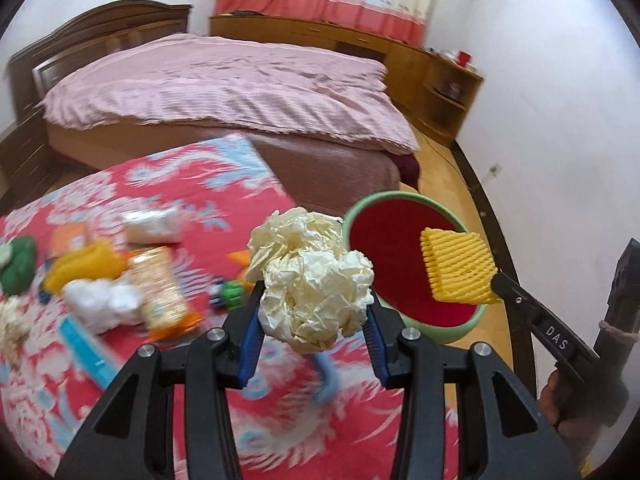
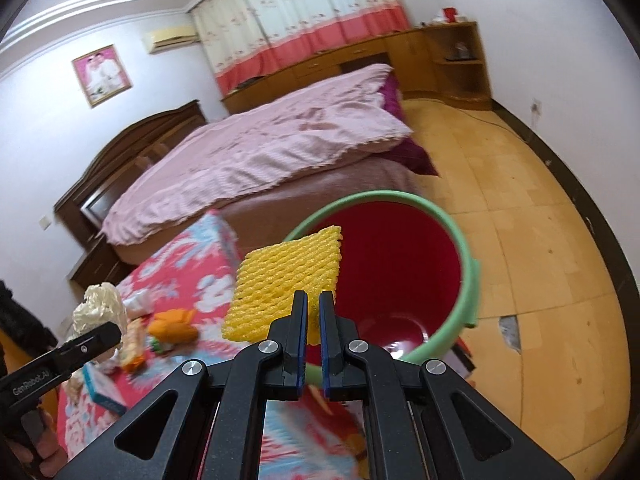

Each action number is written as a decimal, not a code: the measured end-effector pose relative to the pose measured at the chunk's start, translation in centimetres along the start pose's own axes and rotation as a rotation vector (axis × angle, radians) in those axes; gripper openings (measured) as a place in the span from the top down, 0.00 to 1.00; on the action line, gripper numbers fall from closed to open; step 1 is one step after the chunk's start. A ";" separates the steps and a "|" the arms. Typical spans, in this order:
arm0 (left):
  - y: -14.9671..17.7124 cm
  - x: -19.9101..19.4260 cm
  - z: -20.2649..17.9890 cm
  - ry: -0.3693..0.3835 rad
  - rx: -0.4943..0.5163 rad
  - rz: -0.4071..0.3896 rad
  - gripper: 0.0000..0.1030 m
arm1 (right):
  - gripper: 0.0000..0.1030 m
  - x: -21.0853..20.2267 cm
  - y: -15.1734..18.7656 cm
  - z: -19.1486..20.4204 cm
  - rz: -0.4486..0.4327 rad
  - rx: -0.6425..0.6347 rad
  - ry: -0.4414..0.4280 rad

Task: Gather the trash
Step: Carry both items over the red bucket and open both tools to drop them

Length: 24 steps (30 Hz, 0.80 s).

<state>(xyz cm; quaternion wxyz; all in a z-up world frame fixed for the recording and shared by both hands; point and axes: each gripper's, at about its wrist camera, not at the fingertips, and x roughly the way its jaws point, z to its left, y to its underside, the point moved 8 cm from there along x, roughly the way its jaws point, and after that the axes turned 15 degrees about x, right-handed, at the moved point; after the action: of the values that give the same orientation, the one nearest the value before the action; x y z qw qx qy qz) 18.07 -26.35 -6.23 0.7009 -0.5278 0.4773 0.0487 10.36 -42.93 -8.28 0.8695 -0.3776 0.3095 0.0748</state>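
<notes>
Trash in hand, two items. Left gripper (image 1: 316, 316) has its fingers part-closed on a ball of crumpled cream paper (image 1: 308, 276), the blue pads pressing its lower sides; the ball stands above the red floral cloth (image 1: 168, 184) covering the table, just beside the bin. Right gripper (image 2: 314, 312) has its fingers drawn almost together, pinching one corner of a flat yellow foam net (image 2: 286, 288). Seen from the left wrist, the net (image 1: 460, 266) hangs over the mouth of the bin (image 1: 404, 200).

Bin: round, green rim, dark red inside, standing on the tiled floor (image 2: 520, 220) against the table's edge. From the right wrist its interior (image 2: 400, 264) is visible down to the bottom, and no contents can be made out there.

Remaining items on the cloth, left of the paper ball, blurred: an orange-and-white packet (image 1: 160, 292), a white crumpled wad (image 1: 100, 300), a yellow item (image 1: 84, 264), a green item (image 1: 18, 266), a light blue flat box (image 1: 86, 348). Their exact nature cannot be confirmed.

Background: a bed with a pink cover (image 1: 224, 84), a wooden cabinet (image 1: 436, 68) along the curtained wall.
</notes>
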 end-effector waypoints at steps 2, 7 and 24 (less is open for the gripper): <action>-0.7 1.3 -1.4 0.020 0.025 0.011 0.57 | 0.93 0.2 -0.4 -1.2 -0.003 0.018 0.020; -1.4 4.3 -4.1 0.068 0.076 0.046 0.57 | 0.92 1.1 -1.1 -3.8 0.001 0.060 0.062; -3.5 9.5 -8.3 0.083 0.193 0.091 0.40 | 0.69 2.6 -1.8 -7.5 0.009 0.137 0.076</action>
<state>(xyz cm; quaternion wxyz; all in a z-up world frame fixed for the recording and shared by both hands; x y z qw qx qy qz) 20.03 -38.52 -10.52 0.7250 -0.4373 0.5319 0.0123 9.52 -49.75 -12.66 0.8806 -0.3184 0.3484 0.0432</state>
